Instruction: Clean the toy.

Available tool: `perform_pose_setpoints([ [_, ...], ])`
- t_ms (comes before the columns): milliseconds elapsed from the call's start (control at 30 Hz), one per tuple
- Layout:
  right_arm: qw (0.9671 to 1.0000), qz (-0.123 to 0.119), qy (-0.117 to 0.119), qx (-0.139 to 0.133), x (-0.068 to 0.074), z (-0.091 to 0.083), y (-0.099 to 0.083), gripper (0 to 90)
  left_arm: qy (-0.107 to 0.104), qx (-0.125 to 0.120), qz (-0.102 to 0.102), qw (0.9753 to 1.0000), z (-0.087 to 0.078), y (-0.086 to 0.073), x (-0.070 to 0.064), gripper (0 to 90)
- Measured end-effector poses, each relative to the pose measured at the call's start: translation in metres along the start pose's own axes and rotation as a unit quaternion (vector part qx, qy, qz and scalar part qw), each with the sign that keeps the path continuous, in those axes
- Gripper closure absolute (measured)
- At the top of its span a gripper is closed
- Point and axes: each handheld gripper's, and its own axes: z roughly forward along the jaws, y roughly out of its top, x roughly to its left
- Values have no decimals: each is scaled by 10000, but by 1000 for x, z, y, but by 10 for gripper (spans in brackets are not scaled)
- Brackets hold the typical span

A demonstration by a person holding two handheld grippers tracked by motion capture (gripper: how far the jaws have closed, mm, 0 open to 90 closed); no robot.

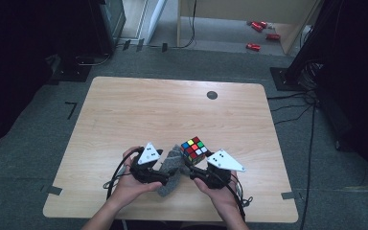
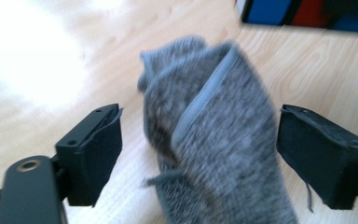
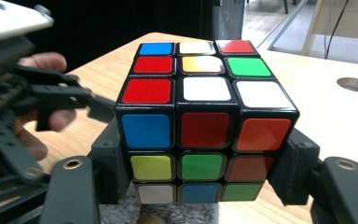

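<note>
Cube (image 3: 205,126) sits clamped between the right gripper's (image 1: 196,168) jaws, near the table's (image 1: 124,110) front edge. At its nine o'clock, the left gripper (image 2: 200,154) gapes wide around a grey cloth (image 2: 214,154), not pinching it.

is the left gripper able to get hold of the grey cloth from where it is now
Probably yes. In the left gripper view the grey cloth stands bunched right between the open jaws of the left gripper, with nothing between them. The cube, gripped by the right gripper, sits farther on and does not block it.
</note>
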Motion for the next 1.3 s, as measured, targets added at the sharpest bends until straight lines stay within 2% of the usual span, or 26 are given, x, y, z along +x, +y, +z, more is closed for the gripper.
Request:
perform_pose_setpoints([
  [100,9999,125,2,-20,1,-1,1,349,-53,-277,87,9996,-5,3,-7,136],
  [167,9999,158,27,-23,4,-1,1,349,-121,-322,233,9991,-2,4,-16,136],
  [233,9999,155,44,-19,8,0,2,349,-90,-315,317,9990,2,4,-22,136],
  [367,9998,188,58,-10,16,2,1,349,-22,-463,297,9985,5,3,-27,140],
  [533,9996,268,56,99,24,6,-2,349,102,-689,366,9969,4,4,-32,152],
  [633,9993,329,41,149,28,8,-3,349,137,-857,469,9951,2,3,-35,220],
  [767,9989,409,45,204,32,10,-4,348,147,-919,566,9941,3,3,-38,287],
  [867,9986,473,29,235,34,11,-4,348,200,-961,567,9936,4,2,-38,311],
  [967,9978,600,69,258,33,11,-4,343,113,-1012,556,9933,3,1,-36,326],
  [1133,9967,747,285,161,28,8,0,298,71,-999,634,9930,2,1,-35,348],
  [1300,9955,715,594,-154,22,-3,9,278,-116,-1053,364,9937,-5,2,-22,349],
])
